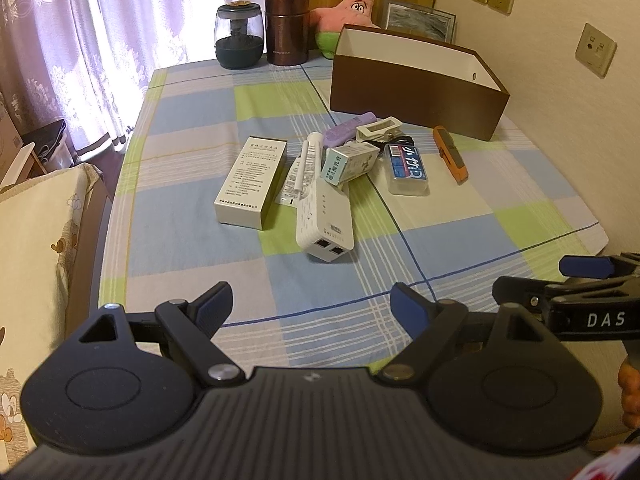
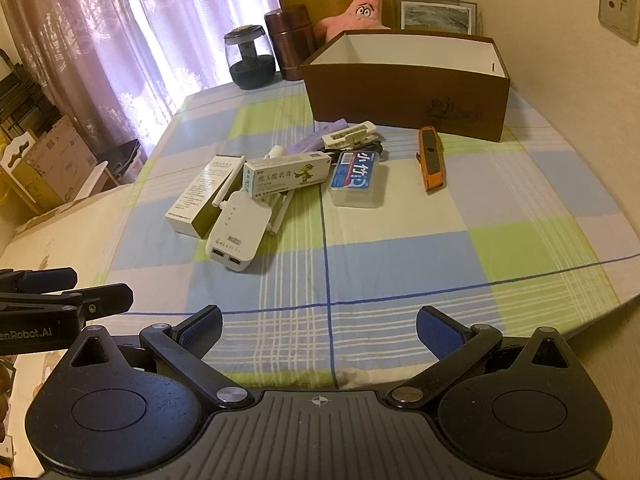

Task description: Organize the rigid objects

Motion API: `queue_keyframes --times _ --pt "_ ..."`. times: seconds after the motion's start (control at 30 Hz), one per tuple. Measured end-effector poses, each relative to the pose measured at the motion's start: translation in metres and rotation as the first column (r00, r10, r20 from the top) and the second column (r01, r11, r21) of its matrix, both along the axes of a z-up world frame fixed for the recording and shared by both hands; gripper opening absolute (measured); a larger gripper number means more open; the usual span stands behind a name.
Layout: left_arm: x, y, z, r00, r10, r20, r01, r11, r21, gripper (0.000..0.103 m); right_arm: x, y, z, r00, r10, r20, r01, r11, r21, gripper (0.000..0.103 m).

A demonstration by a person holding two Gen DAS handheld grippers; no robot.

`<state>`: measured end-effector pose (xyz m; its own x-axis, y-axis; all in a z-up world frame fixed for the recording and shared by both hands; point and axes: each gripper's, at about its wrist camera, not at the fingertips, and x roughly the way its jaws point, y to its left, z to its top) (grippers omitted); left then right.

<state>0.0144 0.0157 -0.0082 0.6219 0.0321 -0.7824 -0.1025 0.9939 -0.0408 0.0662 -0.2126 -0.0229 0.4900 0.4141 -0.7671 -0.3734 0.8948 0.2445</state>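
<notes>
A pile of rigid items lies mid-table: a white router [image 1: 324,222] [image 2: 236,232], a white-and-gold box [image 1: 252,182] [image 2: 200,196], a teal ointment box [image 1: 350,164] [image 2: 286,174], a clear blue-labelled case [image 1: 406,170] [image 2: 356,178], a white clip [image 1: 378,128] [image 2: 348,134], a purple tube [image 1: 348,128] [image 2: 316,140] and an orange utility knife [image 1: 450,154] [image 2: 431,164]. A brown open box [image 1: 416,94] [image 2: 404,100] stands behind them. My left gripper [image 1: 312,306] and right gripper [image 2: 320,328] are open and empty, near the table's front edge.
The table has a checked cloth [image 1: 240,100] [image 2: 400,248]. At the back stand a glass jar [image 1: 239,36] [image 2: 250,58], a brown canister [image 1: 287,28] [image 2: 290,42], a pink plush star [image 1: 352,12] [image 2: 362,10] and a framed picture [image 1: 420,20]. A cushioned seat [image 1: 36,240] is left.
</notes>
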Motion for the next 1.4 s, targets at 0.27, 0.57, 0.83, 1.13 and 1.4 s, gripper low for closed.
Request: queue_keyframes --times 0.27,0.57,0.83,1.13,1.4 --pt "0.018 -0.008 -0.001 1.0 0.008 -0.017 -0.008 1.0 0.01 0.084 0.013 0.0 0.0 1.0 0.007 -0.012 -0.007 1.0 -0.002 0.101" --pt "0.035 -0.012 -0.004 0.999 0.011 -0.038 -0.01 1.0 0.02 0.084 0.031 -0.004 -0.005 0.999 0.013 -0.034 -0.013 1.0 0.0 0.101" --pt "0.055 -0.012 -0.009 0.998 0.016 -0.059 -0.015 1.0 0.023 0.084 0.051 -0.005 -0.013 0.998 0.023 -0.051 -0.023 1.0 0.003 0.101" --pt "0.094 -0.018 -0.017 0.998 -0.024 -0.055 0.026 0.999 0.032 0.084 0.087 -0.012 -0.02 0.997 0.023 -0.068 -0.023 1.0 0.003 0.101" --pt "0.138 -0.029 -0.025 0.996 -0.081 -0.046 0.083 0.995 0.055 0.081 0.13 -0.022 -0.027 0.997 0.026 -0.067 -0.025 1.0 0.003 0.101"
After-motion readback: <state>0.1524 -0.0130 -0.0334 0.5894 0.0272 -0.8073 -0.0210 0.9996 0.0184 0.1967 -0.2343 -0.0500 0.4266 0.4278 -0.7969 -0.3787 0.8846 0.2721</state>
